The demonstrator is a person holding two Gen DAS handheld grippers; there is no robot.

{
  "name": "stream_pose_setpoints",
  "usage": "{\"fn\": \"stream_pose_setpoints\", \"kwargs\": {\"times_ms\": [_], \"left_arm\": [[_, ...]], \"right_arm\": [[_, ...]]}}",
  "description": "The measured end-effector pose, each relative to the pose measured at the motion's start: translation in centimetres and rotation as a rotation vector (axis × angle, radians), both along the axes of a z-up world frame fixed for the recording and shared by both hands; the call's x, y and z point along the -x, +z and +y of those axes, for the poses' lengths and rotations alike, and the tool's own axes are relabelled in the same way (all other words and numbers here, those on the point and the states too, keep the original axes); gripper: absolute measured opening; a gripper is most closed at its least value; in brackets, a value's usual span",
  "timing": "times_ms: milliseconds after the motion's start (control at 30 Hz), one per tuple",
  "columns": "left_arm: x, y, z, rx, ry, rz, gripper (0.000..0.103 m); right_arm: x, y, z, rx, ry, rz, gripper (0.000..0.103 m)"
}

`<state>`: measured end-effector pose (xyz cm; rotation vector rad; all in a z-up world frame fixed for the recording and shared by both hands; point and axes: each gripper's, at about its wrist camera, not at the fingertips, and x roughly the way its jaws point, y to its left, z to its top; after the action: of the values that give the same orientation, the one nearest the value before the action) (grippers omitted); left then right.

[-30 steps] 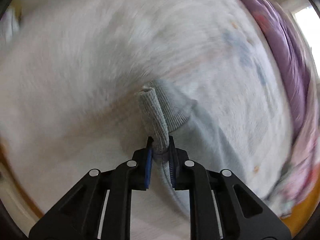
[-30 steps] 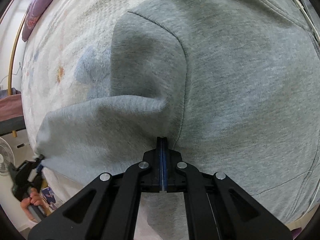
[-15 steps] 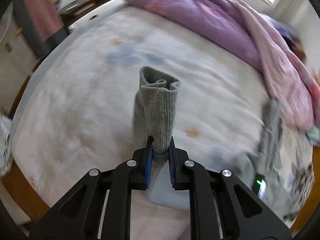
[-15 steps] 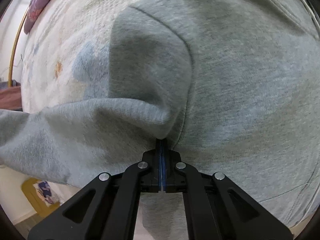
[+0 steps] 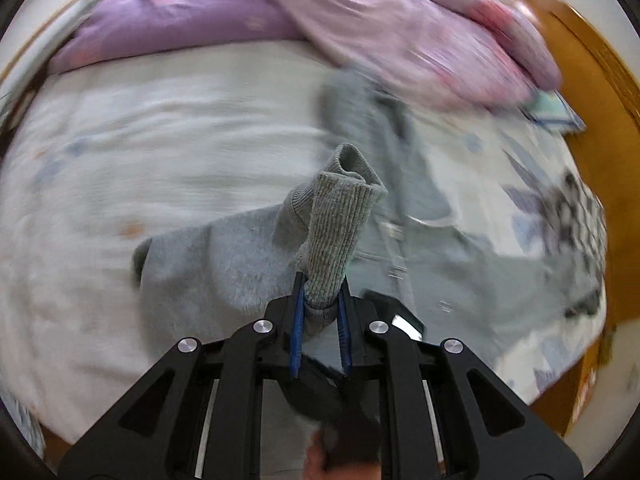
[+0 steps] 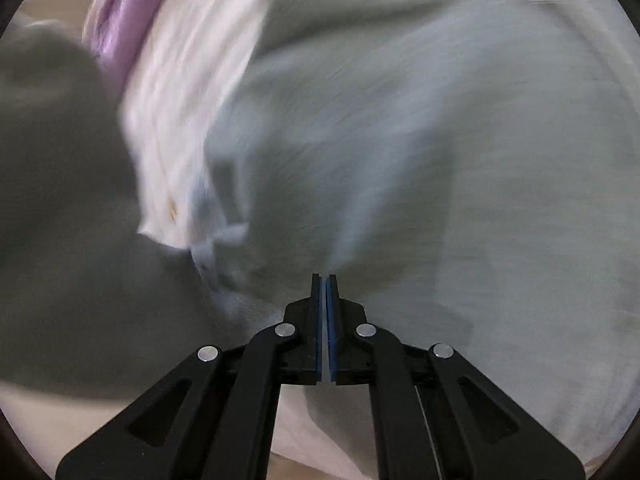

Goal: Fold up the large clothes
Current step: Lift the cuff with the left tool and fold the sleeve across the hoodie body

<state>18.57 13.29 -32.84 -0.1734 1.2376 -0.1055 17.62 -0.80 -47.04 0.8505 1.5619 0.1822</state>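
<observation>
**Operator:** Because the grey sweatshirt is soft, thick fleece, where should it be gripped?

**Technician:** At its reinforced parts. The left tongs are clamped on the ribbed cuff, which stands up rolled between the blue pads. Ribbing is dense and, by my judgement, resists slipping better than plain fleece.

**Operator:** And the right tongs?

**Technician:** Their jaws stand almost together. Grey fabric fills the right wrist view up to the tips, but blur prevents confirming whether a thin fold is pinched, so I cannot tell what they hold.

**Operator:** Where does the garment lie?

**Technician:** On the bed, spread over a pale printed sheet, with the sleeve lifted off it by the cuff. The body, with its zip, runs toward the right of the left wrist view.

**Operator:** Handling notes?

**Technician:** Expect moderate weight, no stiffness, and sagging wherever unsupported. The material is not fragile. A lifted sleeve will drag the body, likely wrinkling it.

**Operator:** Surroundings?

**Technician:** A purple quilt is heaped at the far edge, just beside the garment's upper end. A wooden bed frame borders the right side.
</observation>
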Motion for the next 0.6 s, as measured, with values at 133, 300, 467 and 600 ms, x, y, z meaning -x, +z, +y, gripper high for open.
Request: {"fn": "stream_pose_setpoints", "kwargs": {"times_ms": [133,300,467,600], "left_arm": [[-0.9,-3.7,-7.4,-0.023,-0.088,0.052,0.014],[-1.1,-8.0,-15.2,-0.038,-0.181,0.114,0.014],[-0.1,-11.3,-20.9,-0.006,-0.270,0.172,0.014],[1.2,-14.3,-23.4,0.030,-0.373,0.325,0.032]], "right_arm": [[4.3,1.5,-11.4,0.115,-0.137,0.023,0.002],[8.9,3.6,-22.2,0.221,-0.278,0.065,0.002],[10.7,5.5,-28.1,0.278,-0.368,0.073,0.002],[9.5,6.0,-30.1,0.280,-0.416,0.072,0.010]]}}
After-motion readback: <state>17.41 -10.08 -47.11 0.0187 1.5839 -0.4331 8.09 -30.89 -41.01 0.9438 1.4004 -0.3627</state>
